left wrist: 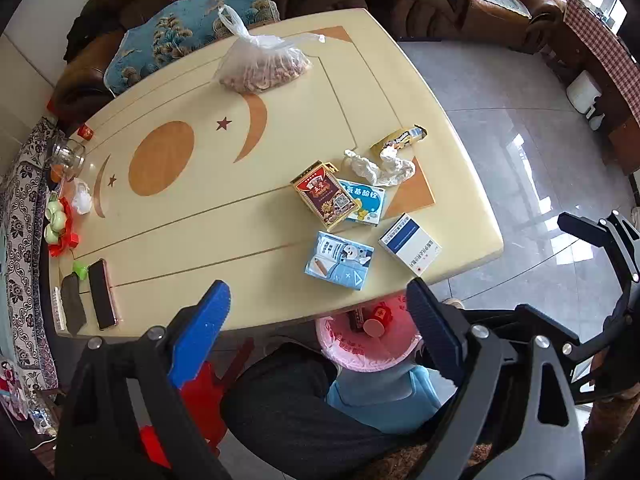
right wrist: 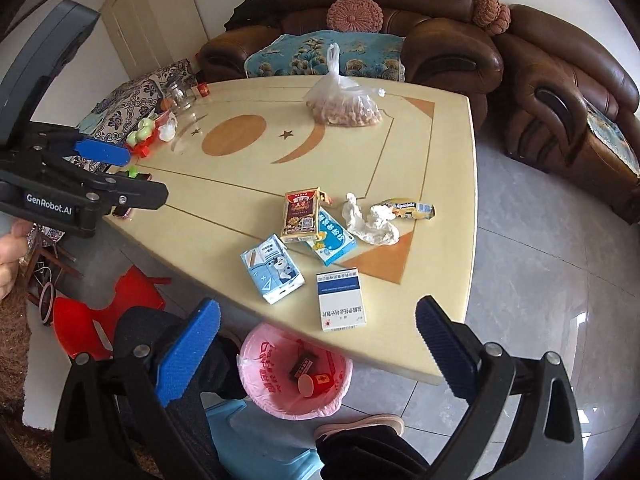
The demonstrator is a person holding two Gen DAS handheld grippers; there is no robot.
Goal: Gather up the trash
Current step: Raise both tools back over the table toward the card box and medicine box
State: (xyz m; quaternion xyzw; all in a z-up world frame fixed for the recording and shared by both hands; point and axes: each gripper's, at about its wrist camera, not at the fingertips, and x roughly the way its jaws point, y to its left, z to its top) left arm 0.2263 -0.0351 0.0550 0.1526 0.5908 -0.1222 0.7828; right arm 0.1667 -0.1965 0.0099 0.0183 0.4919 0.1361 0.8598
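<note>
Trash spread on table, bin below; both grippers empty.

Left gripper (left wrist: 320, 320) and right gripper (right wrist: 318, 344) are held above the table's near edge, jaws spread wide, nothing grasped; on the cream table (left wrist: 280, 128) are seen a red carton (left wrist: 326, 194) overlapping a blue-and-white box (left wrist: 366, 202), a light blue carton (left wrist: 340, 260), a white medicine box (left wrist: 410, 246), crumpled tissue (left wrist: 380, 166) and a yellow wrapper (left wrist: 400, 138) just beside it; the pink-lined bin (right wrist: 296, 372) is placed under the table edge, with a red cup (right wrist: 314, 384) and a dark packet (right wrist: 303, 364) inside; a bag of nuts (left wrist: 262, 68) is set well apart at the far side.
</note>
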